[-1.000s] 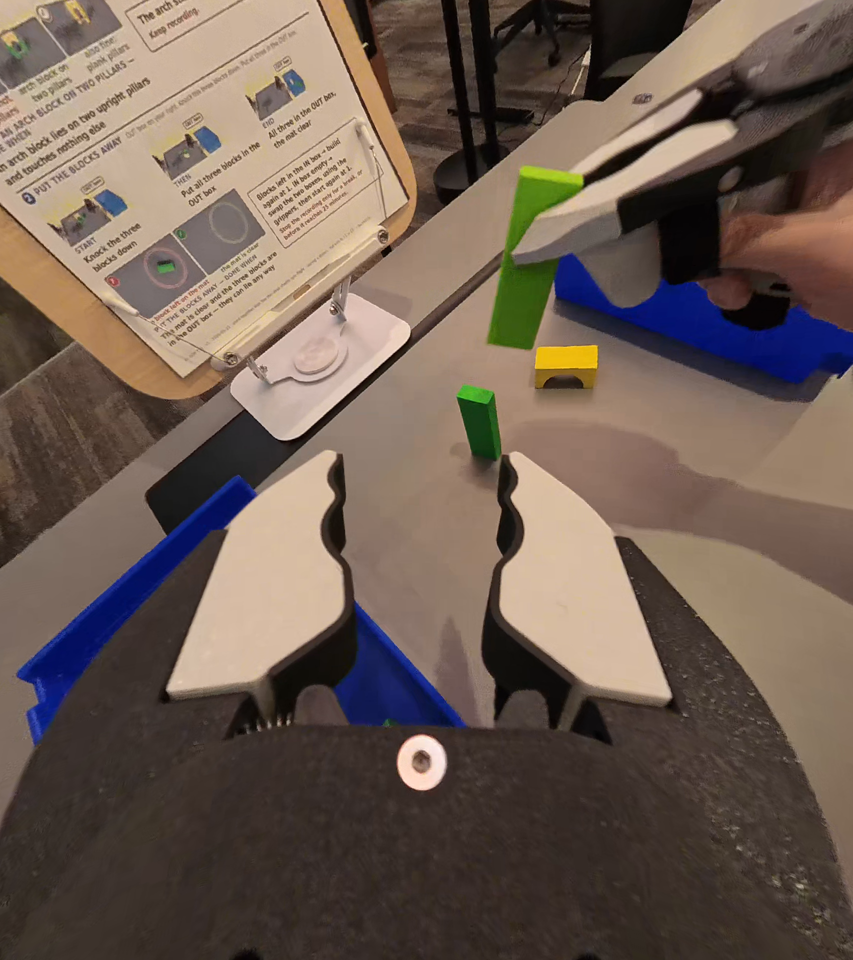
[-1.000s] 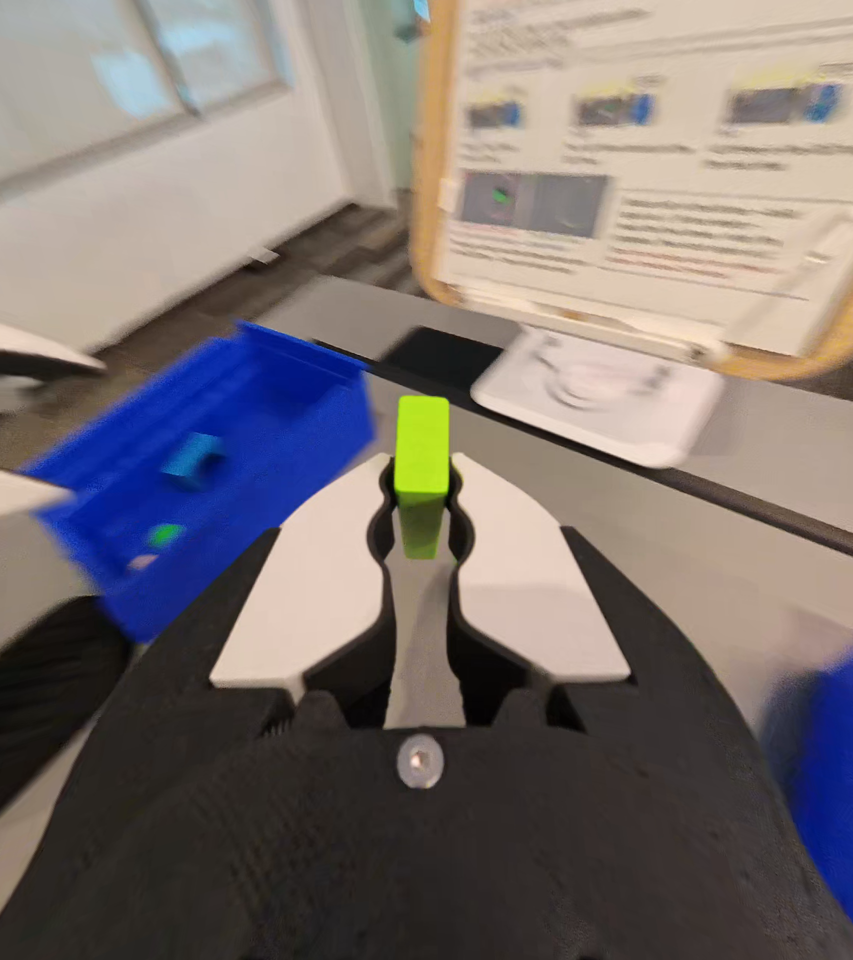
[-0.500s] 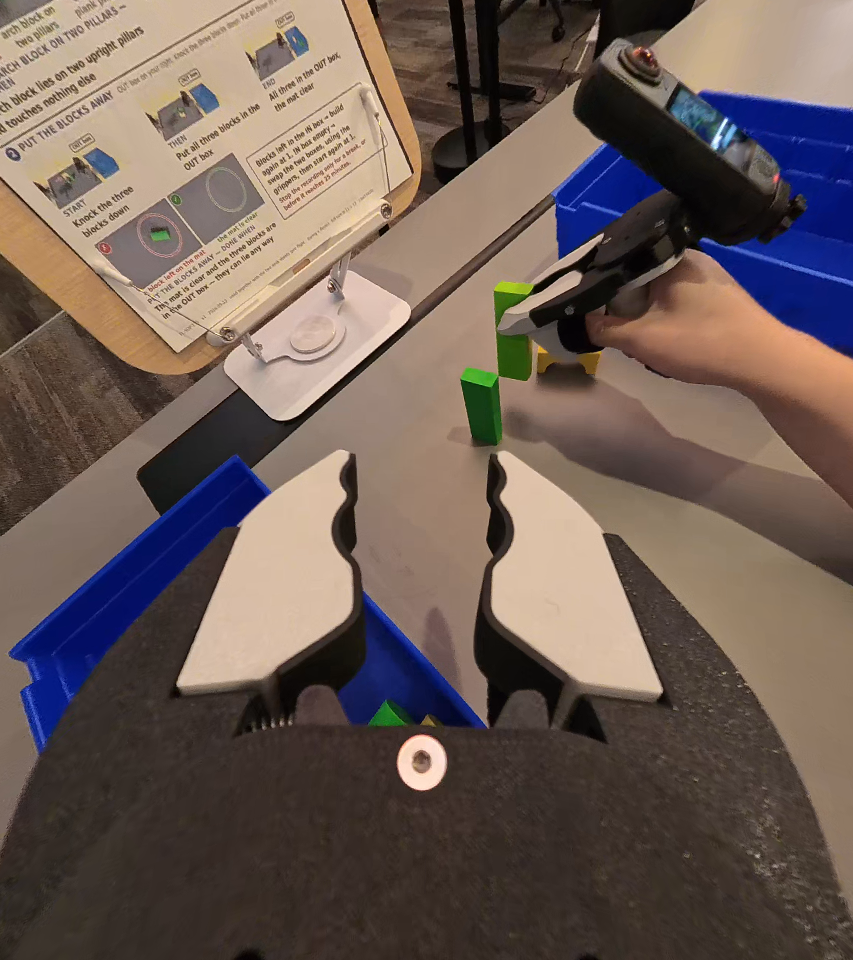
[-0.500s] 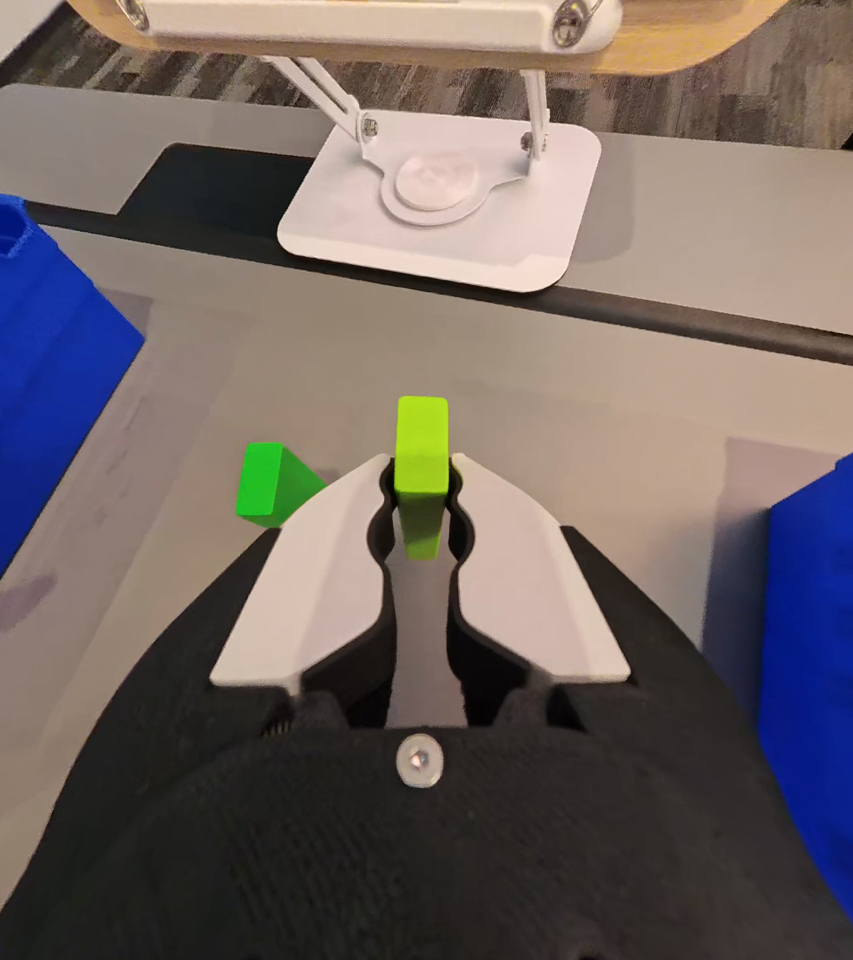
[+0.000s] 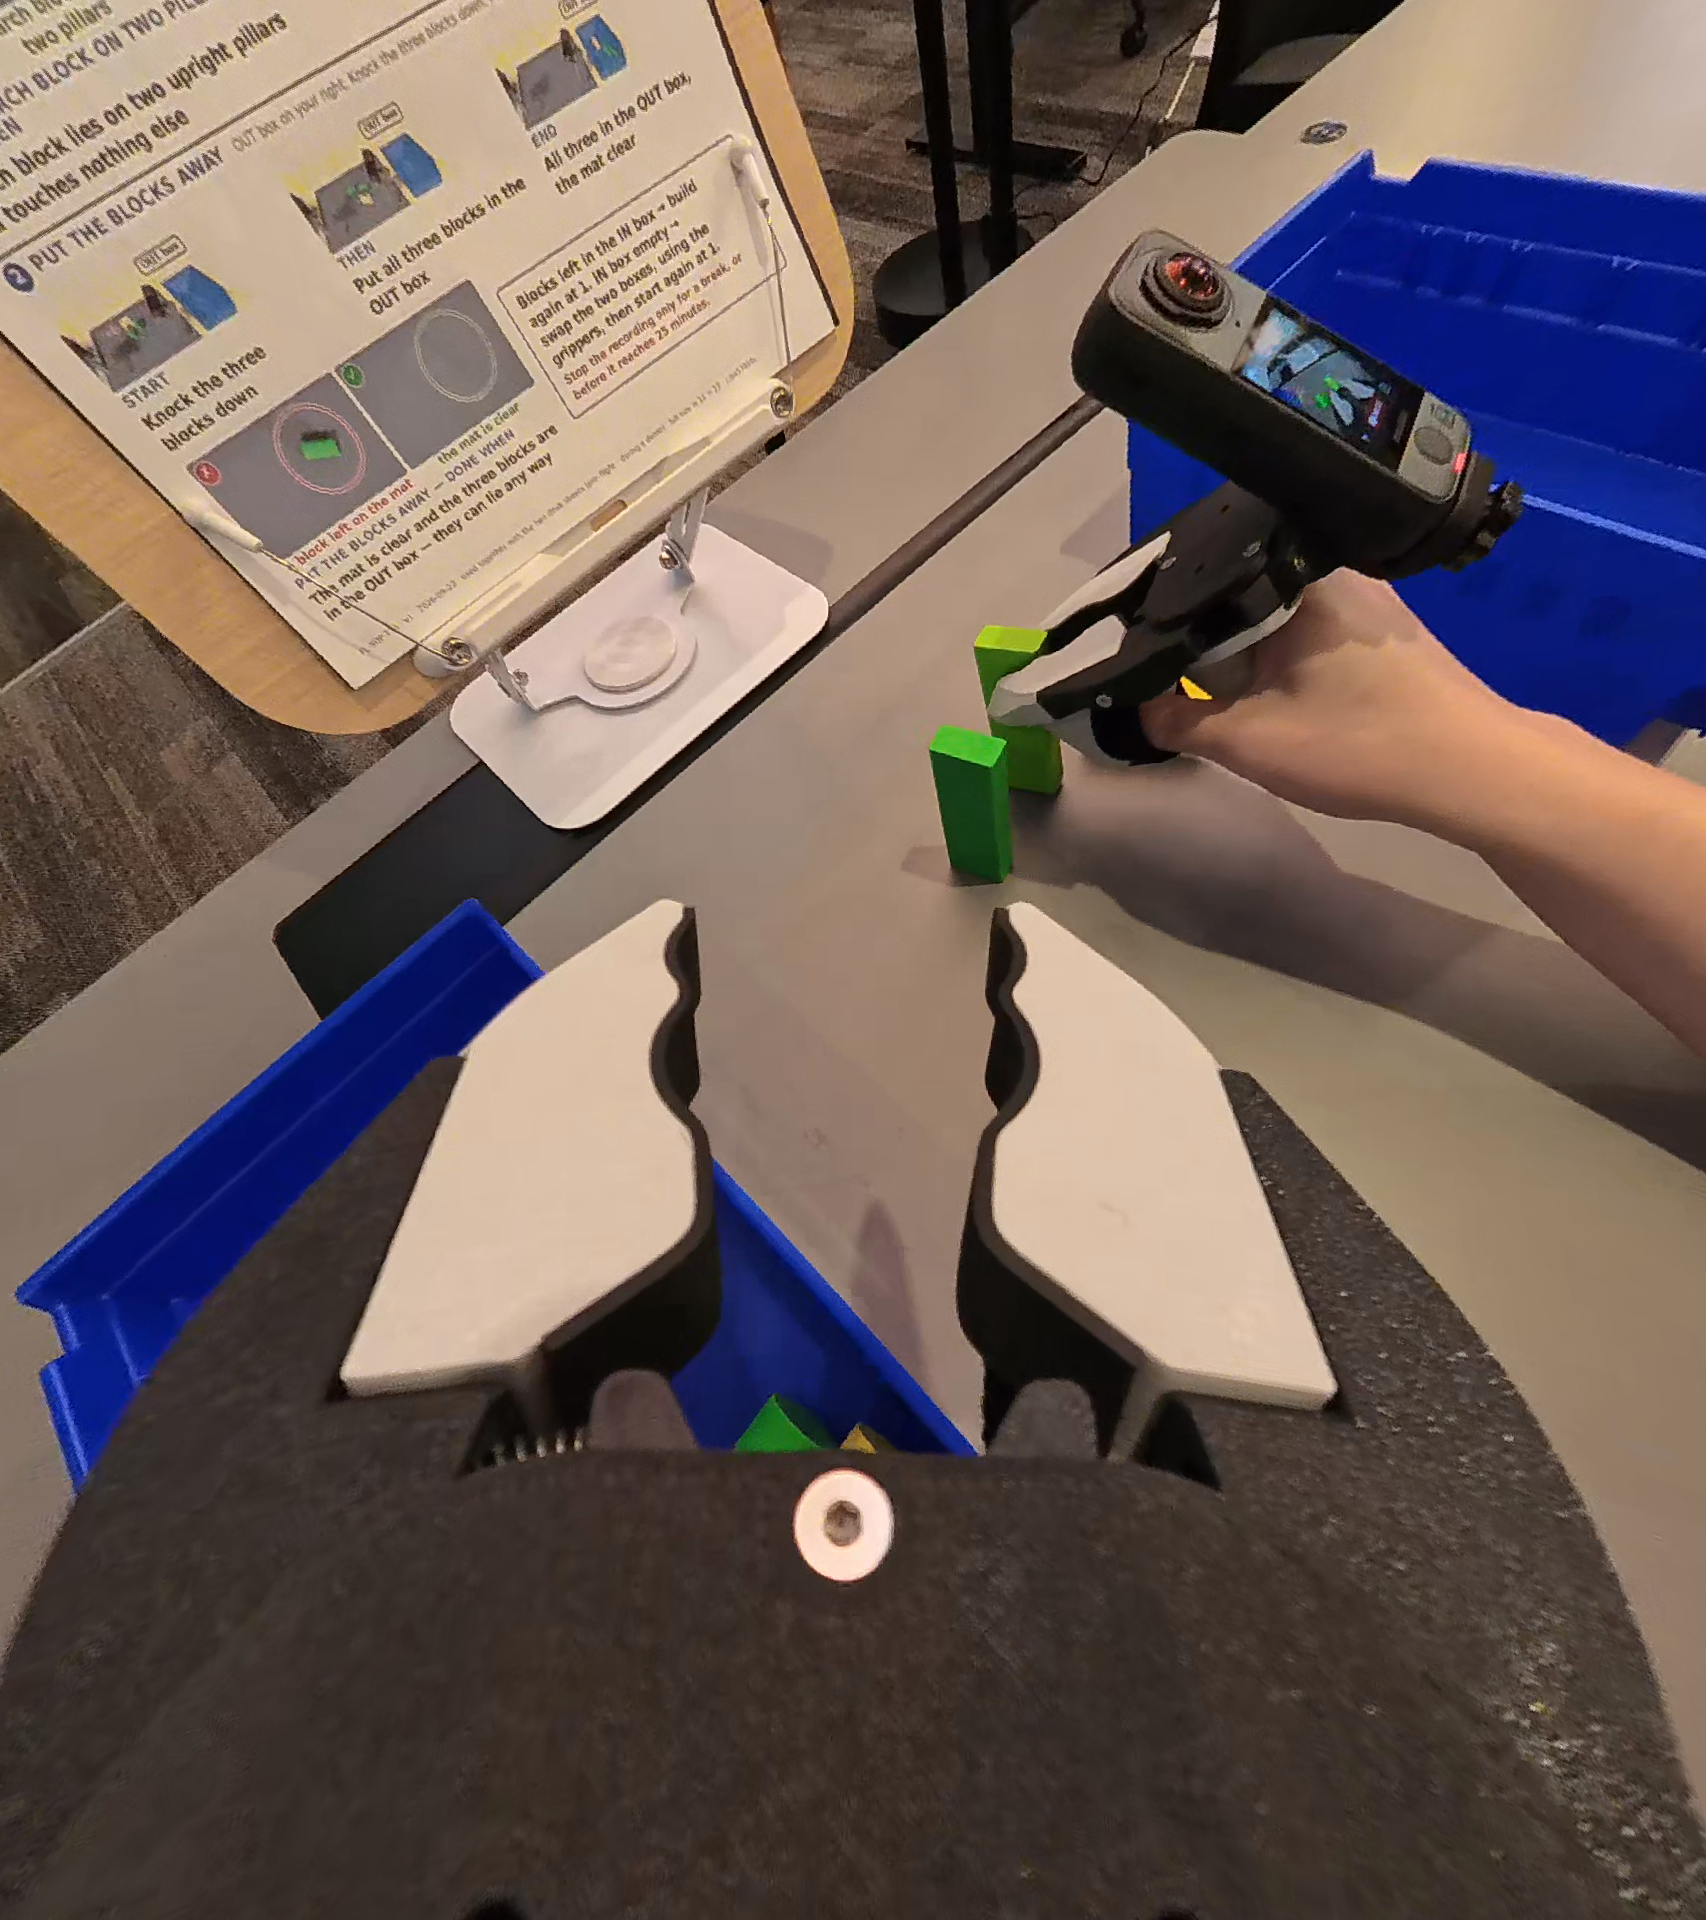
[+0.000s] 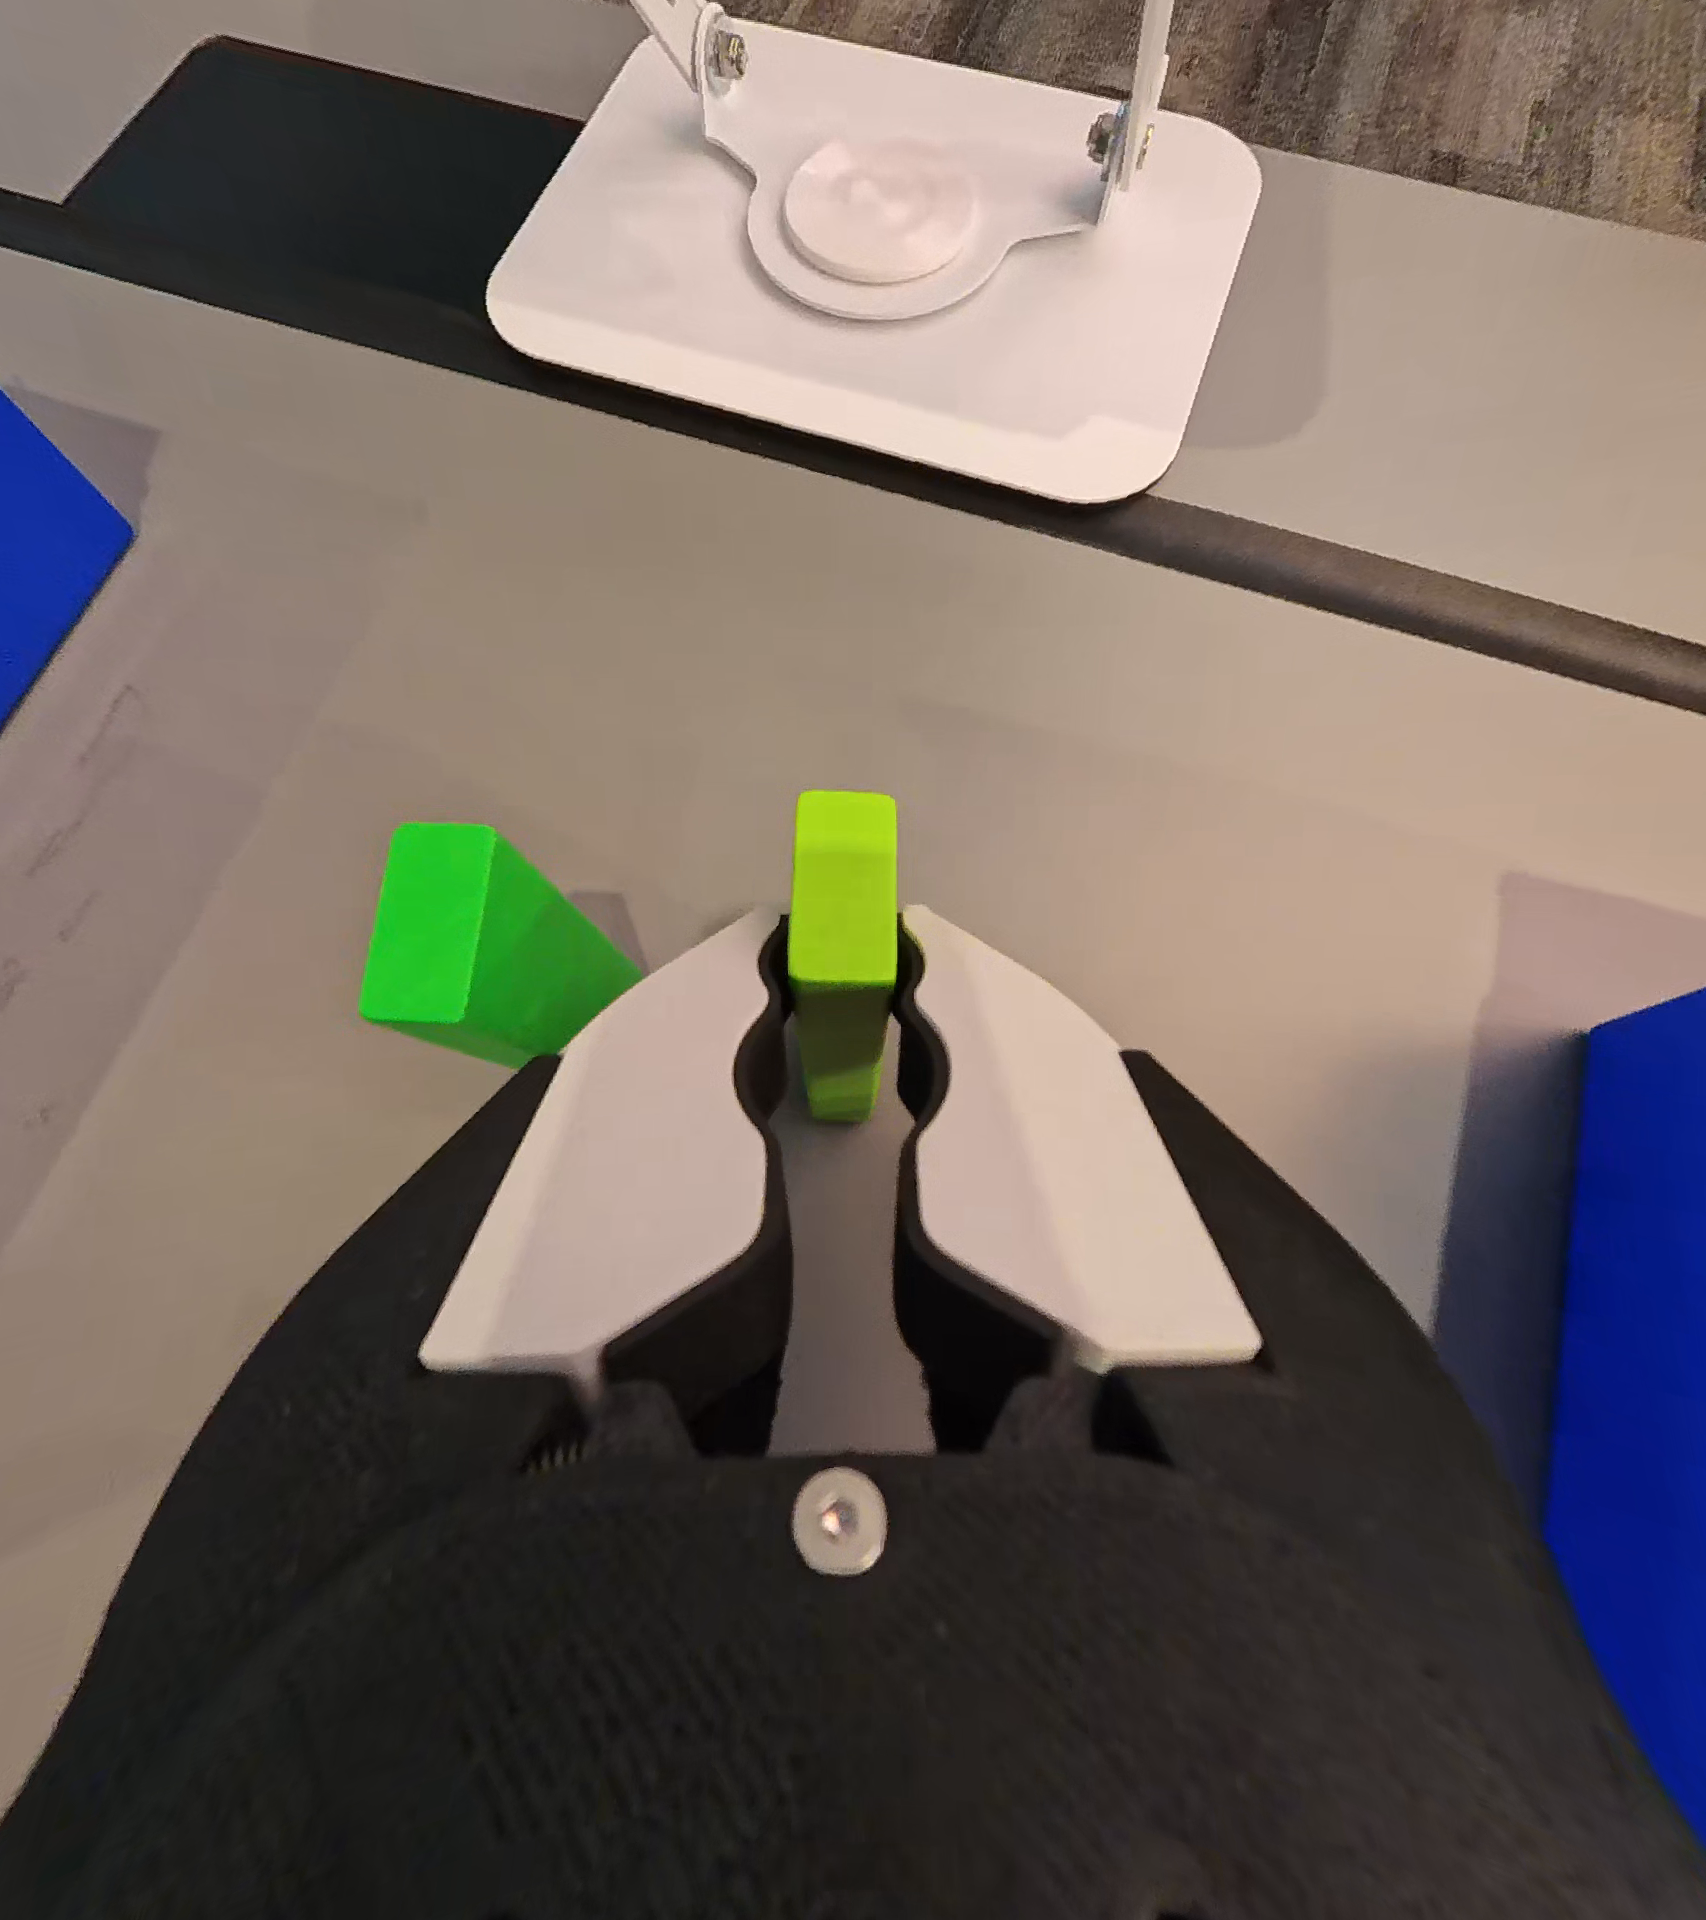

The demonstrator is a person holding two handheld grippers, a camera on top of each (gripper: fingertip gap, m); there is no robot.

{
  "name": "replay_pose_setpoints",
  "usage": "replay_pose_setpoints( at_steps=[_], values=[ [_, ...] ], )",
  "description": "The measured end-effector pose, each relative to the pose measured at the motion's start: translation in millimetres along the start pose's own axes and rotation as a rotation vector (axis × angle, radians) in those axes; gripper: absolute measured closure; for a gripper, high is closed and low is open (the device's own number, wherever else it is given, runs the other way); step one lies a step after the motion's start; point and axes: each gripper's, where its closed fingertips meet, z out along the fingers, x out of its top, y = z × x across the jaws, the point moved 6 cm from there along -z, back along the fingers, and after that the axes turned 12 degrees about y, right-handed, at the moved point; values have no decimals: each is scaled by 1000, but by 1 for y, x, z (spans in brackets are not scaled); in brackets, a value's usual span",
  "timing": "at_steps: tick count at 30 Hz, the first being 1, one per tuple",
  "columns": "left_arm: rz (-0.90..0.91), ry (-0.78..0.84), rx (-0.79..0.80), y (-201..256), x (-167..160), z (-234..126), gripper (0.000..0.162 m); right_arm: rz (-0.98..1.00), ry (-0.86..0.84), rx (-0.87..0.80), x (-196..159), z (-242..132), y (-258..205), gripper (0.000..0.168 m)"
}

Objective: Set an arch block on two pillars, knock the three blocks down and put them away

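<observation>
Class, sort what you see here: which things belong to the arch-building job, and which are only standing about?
Part of the job:
- lime green pillar, gripped by the right gripper
- dark green pillar, upright on the mat
- yellow arch block, mostly hidden behind the hand
- blue bins
- left gripper, open

Standing about:
- instruction board
- its white stand

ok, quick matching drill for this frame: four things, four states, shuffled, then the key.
Things
1. lime block
2. dark green block
3. left tool
4. white stand base

States
A. open, holding nothing
B. stands upright on the mat, free
C. gripped by the right tool
D. sits on the far table edge

Pairs: 1-C, 2-B, 3-A, 4-D
</observation>
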Motion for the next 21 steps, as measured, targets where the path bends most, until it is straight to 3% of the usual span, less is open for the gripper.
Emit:
replay_pose_setpoints(
  at_steps=[14,21],
  values=[
    [10,-32,-10,3,-3,2,106,-19,-10,17,5,-4,-3,141],
    [12,-37,-18,4,-3,1,105,-82,196,73,48,-53,21,133]
  ],
)
